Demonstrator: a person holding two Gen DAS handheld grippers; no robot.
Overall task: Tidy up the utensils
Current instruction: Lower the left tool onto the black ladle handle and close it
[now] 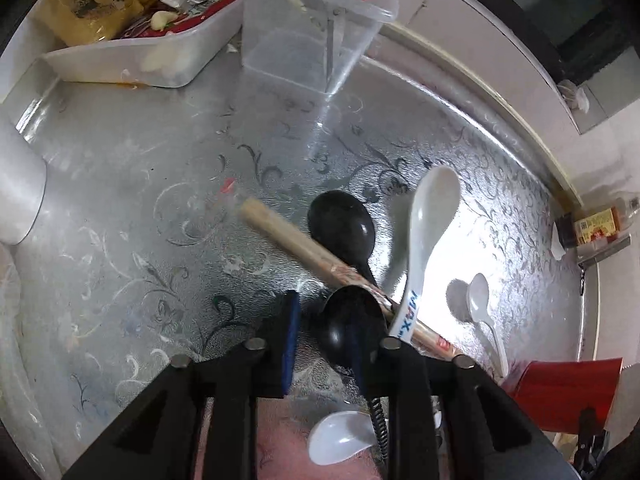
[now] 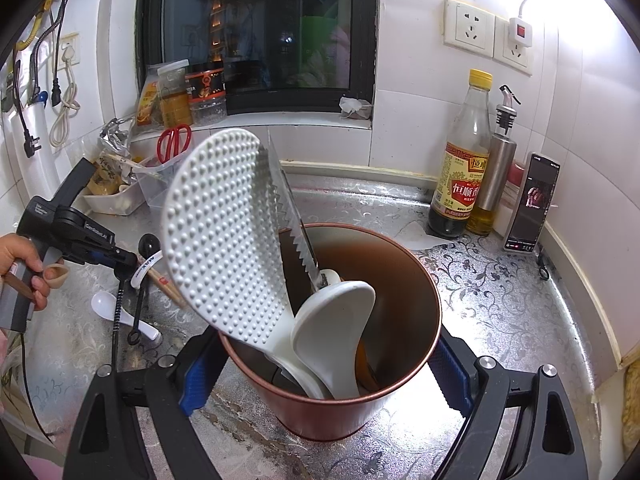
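Left wrist view: left gripper (image 1: pixel 334 344) is clamping bundle of spoons (image 1: pixel 424 248) and chopsticks (image 1: pixel 296 246) mid-frame; right gripper (image 2: pixel 324 380) is gripping red cup (image 2: pixel 400 280)

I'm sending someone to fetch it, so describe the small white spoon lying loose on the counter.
On the patterned silver counter, look left of the copper-red holder clamped in the right tool. The small white spoon lies flat there by itself; the other spoons are bundled in the left tool.

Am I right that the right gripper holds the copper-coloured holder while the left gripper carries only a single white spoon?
Not quite: the left gripper carries a bundle, namely a white spoon, black spoons and chopsticks, as the left wrist view shows. The right gripper does hold the copper-coloured holder.
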